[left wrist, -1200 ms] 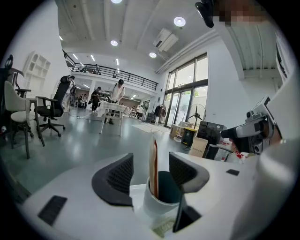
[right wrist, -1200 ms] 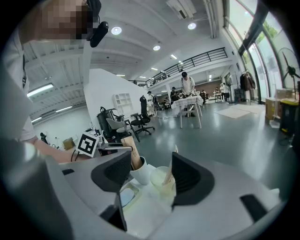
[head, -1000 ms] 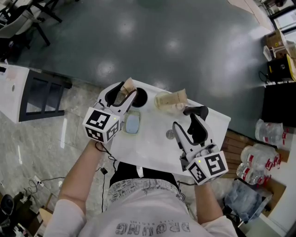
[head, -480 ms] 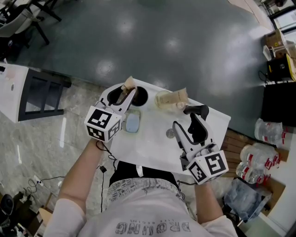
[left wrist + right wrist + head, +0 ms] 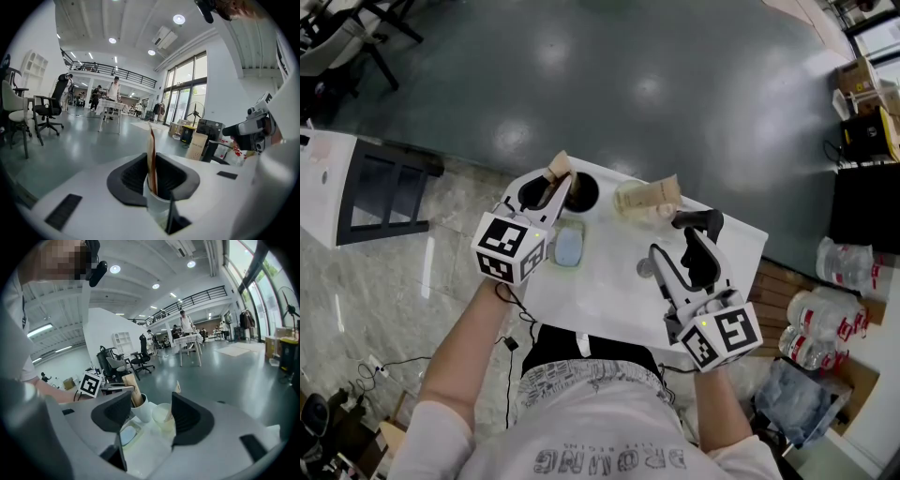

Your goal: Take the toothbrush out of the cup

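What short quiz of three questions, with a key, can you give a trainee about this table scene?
1. True or false: the right tool holds a cup.
2. What stands between the jaws of the left tool? A) toothbrush B) blue dish C) nothing
3. How many cups stand on the white table?
Key:
1. False: its jaws stand apart and empty.
2. A: the jaws, which have just been closing, press on the wrapped toothbrush, which stands in the white cup.
3. Two: the second cup stands beside the white cup.
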`<state>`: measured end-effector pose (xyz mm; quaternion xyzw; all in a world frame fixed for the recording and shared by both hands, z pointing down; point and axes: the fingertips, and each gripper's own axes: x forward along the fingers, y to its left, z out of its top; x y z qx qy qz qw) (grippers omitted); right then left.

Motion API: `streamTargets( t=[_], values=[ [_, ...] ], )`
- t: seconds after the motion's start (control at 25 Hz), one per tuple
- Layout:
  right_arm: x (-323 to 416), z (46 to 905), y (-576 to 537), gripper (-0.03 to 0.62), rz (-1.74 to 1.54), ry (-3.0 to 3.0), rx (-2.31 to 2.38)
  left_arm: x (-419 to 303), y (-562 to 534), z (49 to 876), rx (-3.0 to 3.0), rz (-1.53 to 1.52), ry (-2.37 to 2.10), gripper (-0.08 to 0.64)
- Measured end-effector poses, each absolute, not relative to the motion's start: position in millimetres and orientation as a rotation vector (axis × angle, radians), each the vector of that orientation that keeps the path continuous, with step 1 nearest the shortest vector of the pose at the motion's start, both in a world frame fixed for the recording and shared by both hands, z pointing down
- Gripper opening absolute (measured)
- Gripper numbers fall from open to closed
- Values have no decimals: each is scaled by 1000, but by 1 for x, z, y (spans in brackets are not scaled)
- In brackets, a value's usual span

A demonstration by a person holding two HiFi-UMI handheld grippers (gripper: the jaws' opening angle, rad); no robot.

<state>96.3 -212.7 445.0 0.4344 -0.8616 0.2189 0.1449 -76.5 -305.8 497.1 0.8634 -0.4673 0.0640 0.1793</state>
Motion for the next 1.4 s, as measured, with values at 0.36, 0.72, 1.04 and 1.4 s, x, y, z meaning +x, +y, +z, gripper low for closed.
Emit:
streamTargets(
  t=[0.36,0.72,1.04,1.4],
  values=[
    [101,442,-210,282,644,-2488,1272,-73,-303,489,2460,175,-1324,63],
    [103,430,-207,282,633,-2518,1292,-73,-298,464,2494,155,-1339,63],
    [104,413,-198,282,595,-2553,1313,-73,-287,422,2554,113,-1367,63],
    [101,398,-186,282,564,-2584,1333,-79,-266,377,2605,64,-1398,63]
  ],
)
